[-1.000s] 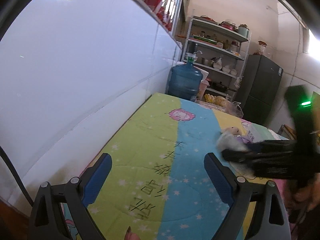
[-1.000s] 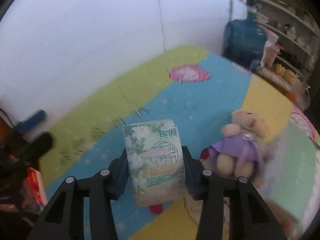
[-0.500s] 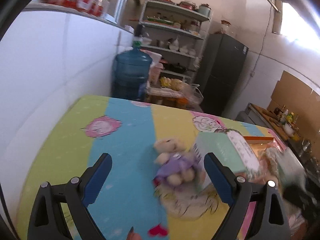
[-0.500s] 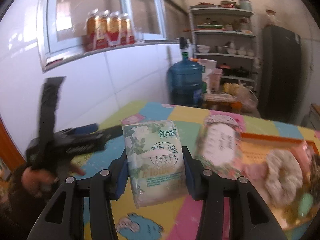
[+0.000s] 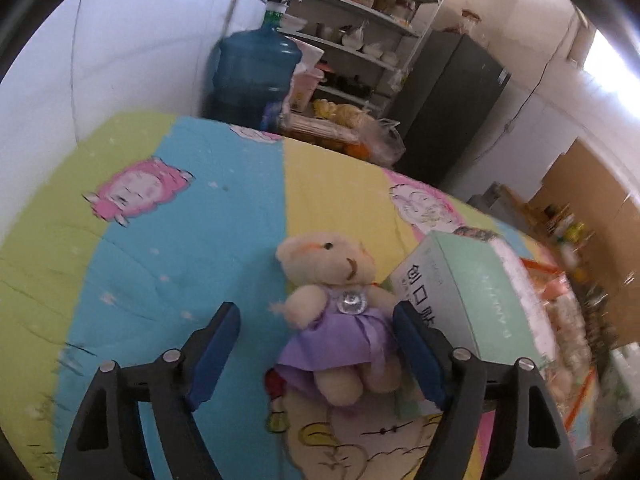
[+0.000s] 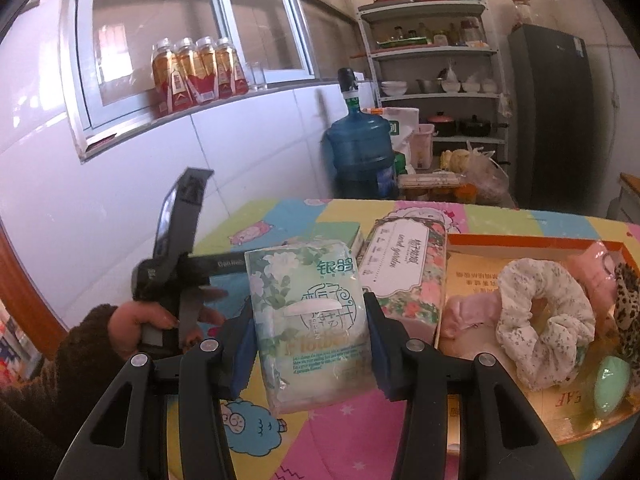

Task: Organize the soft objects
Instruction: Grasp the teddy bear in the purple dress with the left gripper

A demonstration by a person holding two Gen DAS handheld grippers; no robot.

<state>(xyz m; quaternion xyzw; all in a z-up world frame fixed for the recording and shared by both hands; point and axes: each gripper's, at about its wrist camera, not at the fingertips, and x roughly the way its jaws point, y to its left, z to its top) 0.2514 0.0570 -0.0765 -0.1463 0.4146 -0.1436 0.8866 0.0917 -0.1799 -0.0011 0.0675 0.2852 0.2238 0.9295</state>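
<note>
The right gripper clamps a tissue pack, hiding the table behind. The left gripper, jaws just narrowing yet apart, straddles a teddy bear, whose right arm its finger covers.

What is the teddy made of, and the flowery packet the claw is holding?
The teddy looks like cream plush, fuzzy at its edges, in a smooth purple fabric dress. The flowery packet looks like soft tissues in thin glossy plastic film: it shines and crinkles where the right claw squeezes it.

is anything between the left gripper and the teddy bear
Nothing visible. The teddy bear already lies between the left gripper's closing jaws, nearer the right jaw; the green box sits just outside it.
</note>
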